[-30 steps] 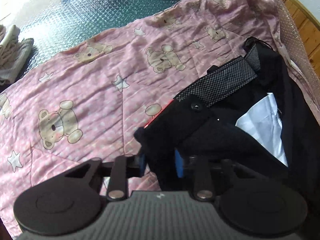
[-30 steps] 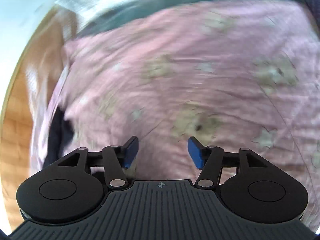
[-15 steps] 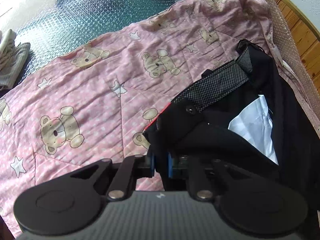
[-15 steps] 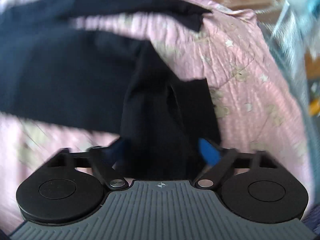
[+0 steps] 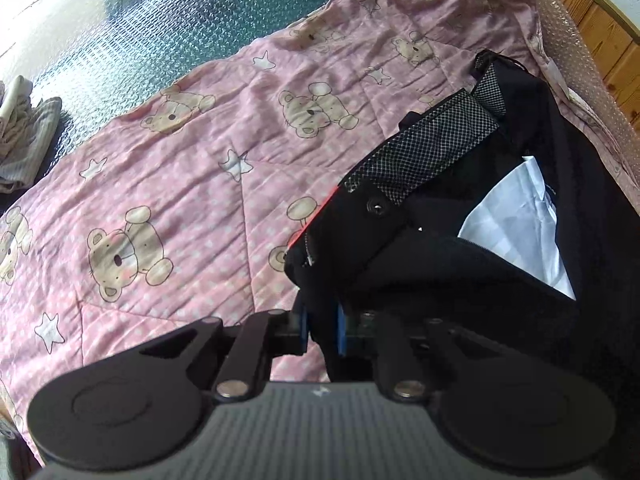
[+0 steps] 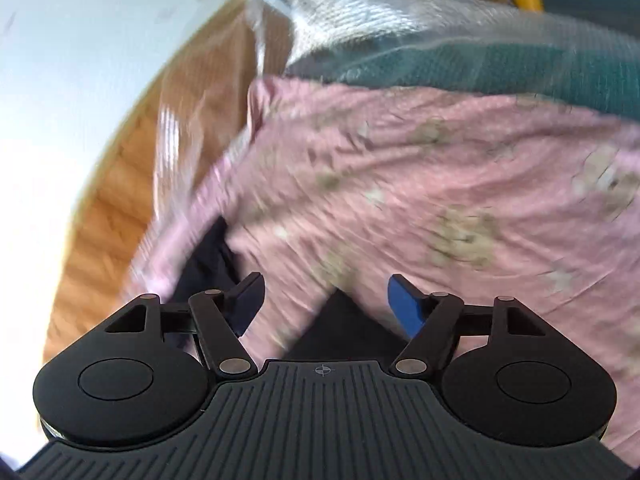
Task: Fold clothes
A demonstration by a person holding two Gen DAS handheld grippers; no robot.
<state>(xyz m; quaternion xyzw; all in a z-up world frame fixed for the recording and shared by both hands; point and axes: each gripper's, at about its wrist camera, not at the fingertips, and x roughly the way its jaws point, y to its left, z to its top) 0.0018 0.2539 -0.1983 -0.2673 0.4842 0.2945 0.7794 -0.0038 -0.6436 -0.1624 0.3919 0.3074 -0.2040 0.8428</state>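
From the left wrist view, the left gripper (image 5: 322,330) had its blue pads pressed together on a fold of the black trousers (image 5: 460,264), pinching the cloth near the waistband, just below the snap button (image 5: 377,205) and the short run of zipper (image 5: 309,249). The trousers lay bunched at the right of the scene on a pink bear-print blanket (image 5: 180,184), their checked inner waistband (image 5: 424,152) turned outward and a white pocket lining (image 5: 520,224) showing. The left and far parts of the blanket were bare. A small heap of pale cloth (image 5: 24,136) sat at the far left, off the blanket, on a bubble-textured sheet (image 5: 168,28).

From the right wrist view, which was blurred by motion, the right gripper (image 6: 324,308) had its fingers spread apart with nothing between them. It hung above the blanket, and only dark patches of the trousers showed: one just under the gap between the fingers and one by the left finger near the blanket's edge. Wooden panelling (image 6: 116,184) and a white wall filled the left of the scene.

The step in hand looked like getting both ends of the waistband held so the trousers could be lifted and spread flat. The next move probably called for the right gripper to settle, find the opposite side of the waist, and close on a single clean layer, not a bunched wad.
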